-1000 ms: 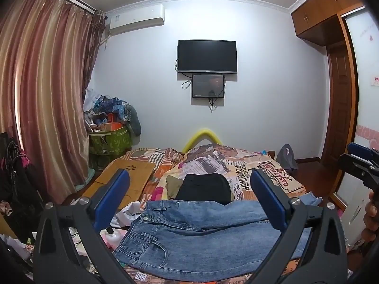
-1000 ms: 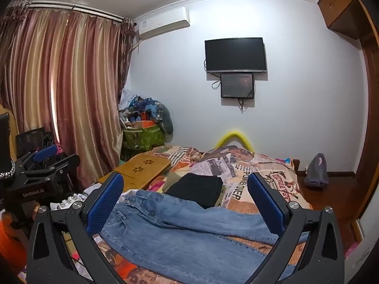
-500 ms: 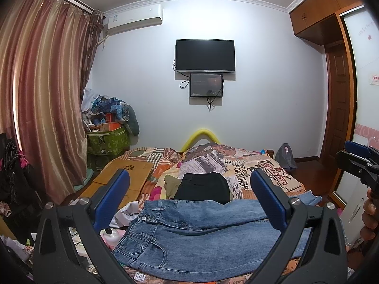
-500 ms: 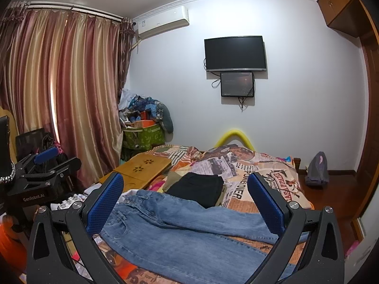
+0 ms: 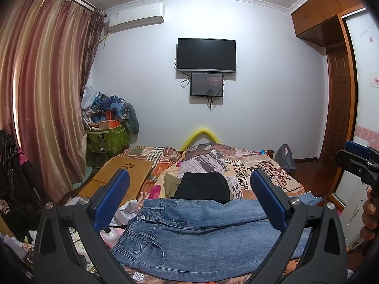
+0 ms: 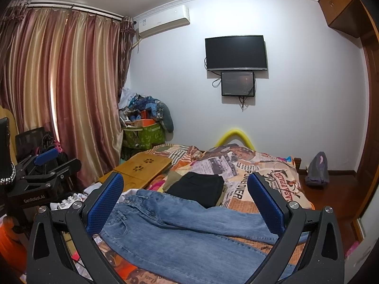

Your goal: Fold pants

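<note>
Two grippers hovered above blue jeans (image 5: 201,234) spread flat across the near end of a bed (image 5: 272,177), waistband left, legs right. Left gripper (image 5: 189,203) had jaws spread, holding nothing; right gripper (image 6: 184,203) likewise. Folded black clothing (image 5: 203,187) lay just beyond; a careless pinch might snag it or bunch the denim.

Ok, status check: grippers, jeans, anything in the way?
Left gripper open, empty. Right gripper open, empty. Blue jeans spread flat on bed, unfolded. Folded black garment lies just beyond the waistband.
</note>
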The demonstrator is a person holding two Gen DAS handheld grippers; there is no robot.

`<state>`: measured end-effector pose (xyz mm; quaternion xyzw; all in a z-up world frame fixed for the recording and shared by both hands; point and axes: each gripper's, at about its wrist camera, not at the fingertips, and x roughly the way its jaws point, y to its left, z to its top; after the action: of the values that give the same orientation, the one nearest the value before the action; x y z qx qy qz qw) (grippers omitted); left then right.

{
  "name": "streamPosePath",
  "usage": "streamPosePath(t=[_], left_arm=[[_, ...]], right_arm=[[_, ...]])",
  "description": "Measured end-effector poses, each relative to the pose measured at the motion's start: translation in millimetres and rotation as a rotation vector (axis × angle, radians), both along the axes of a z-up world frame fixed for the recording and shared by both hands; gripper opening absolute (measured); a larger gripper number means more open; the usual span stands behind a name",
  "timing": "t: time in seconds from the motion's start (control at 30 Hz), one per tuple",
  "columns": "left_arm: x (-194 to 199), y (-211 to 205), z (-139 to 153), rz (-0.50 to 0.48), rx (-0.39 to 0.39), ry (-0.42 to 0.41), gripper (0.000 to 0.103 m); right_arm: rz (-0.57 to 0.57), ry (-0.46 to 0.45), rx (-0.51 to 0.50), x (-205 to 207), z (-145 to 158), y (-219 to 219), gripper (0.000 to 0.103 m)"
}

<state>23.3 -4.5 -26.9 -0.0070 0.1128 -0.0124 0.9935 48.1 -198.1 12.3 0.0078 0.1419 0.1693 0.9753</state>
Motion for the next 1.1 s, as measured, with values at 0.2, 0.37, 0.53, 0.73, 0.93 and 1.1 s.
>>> streamPosePath(t=[0.2, 0.37, 0.53, 0.73, 0.93, 1.1], left_arm=[[1, 3, 0, -0.002, -0.008, 0.001, 0.103], [3, 6, -1, 0.003, -0.018, 0.006, 0.103], [6, 8, -1, 0.006, -0.025, 0.015, 0.103], [8, 4, -3, 0.013, -0.023, 0.018, 0.103], [8, 5, -3, 0.01, -0.021, 0.02, 0.103], [12, 10, -4, 0.034, -0.022, 0.013, 0.103]], right_arm=[[0.002, 0.002, -0.003, 1, -1, 2, 0.103], [0.004, 0.0, -0.01, 1, -1, 6, 0.103], [0.002, 0.0, -0.008, 1, -2, 6, 0.103], [0.001, 0.006, -0.006, 2, -3, 6, 0.103], [-0.006, 0.015, 0.0, 5, -4, 4, 0.103], [-0.008, 0.016, 0.0, 7, -6, 3, 0.103]])
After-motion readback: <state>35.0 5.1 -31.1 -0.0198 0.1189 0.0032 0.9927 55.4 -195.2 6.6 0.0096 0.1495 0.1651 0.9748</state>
